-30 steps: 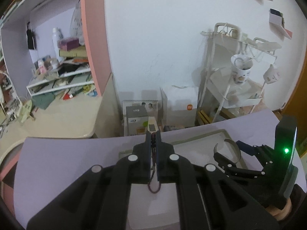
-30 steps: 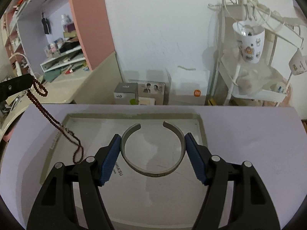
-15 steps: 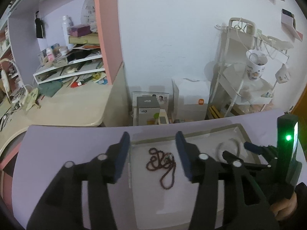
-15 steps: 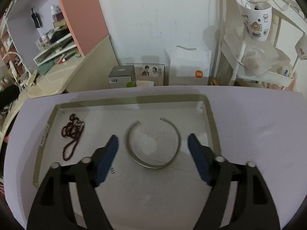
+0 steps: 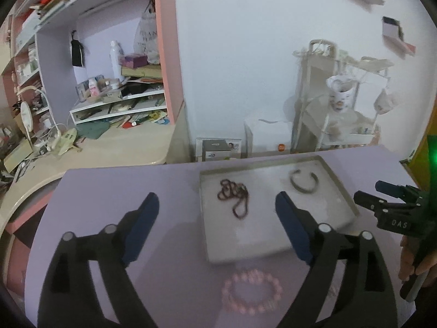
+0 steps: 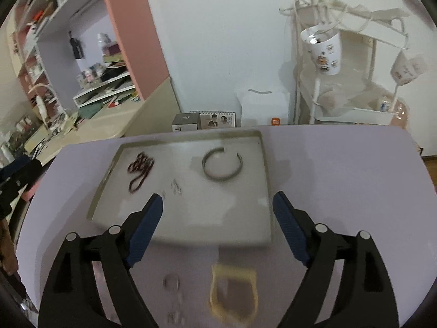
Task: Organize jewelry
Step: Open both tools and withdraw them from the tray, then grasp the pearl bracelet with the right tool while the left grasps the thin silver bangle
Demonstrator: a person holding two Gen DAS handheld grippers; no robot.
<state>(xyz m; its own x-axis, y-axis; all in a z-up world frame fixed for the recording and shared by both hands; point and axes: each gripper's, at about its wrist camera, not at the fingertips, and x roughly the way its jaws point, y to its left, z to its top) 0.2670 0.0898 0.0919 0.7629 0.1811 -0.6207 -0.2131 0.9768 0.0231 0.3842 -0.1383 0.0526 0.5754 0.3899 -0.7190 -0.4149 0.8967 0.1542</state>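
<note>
On the lilac bench (image 5: 103, 191), the left tool (image 5: 217, 220) hangs with its jaws spread wide and nothing between the blue pads; they have just been opening, and the dark red bead string (image 5: 235, 196) now lies loose in the left part of the shallow grey tray (image 5: 245, 248), a slack heap of small round beads with a tail trailing toward the near rim. The move to come, by my judgement, turns on the pink bead bracelet (image 5: 251, 291): it lies on the bench outside the tray, just in front of the near rim and below the left tool's fingertips, so this tool is the nearer and would have to draw back and dip to reach it. It is a closed ring of plump, smooth, pale beads with no long axis to speak of. Further right in the tray rests the open metal bangle (image 6: 222, 164), a thin, stiff, grey C with its gap facing the far wall. The right tool (image 6: 218, 225) is likewise gaping and empty, its jaws lately widening, and beneath it on the bench sit a yellowish, roughly square bangle (image 6: 233, 295) and a blurred small ring (image 6: 171, 283).
</note>
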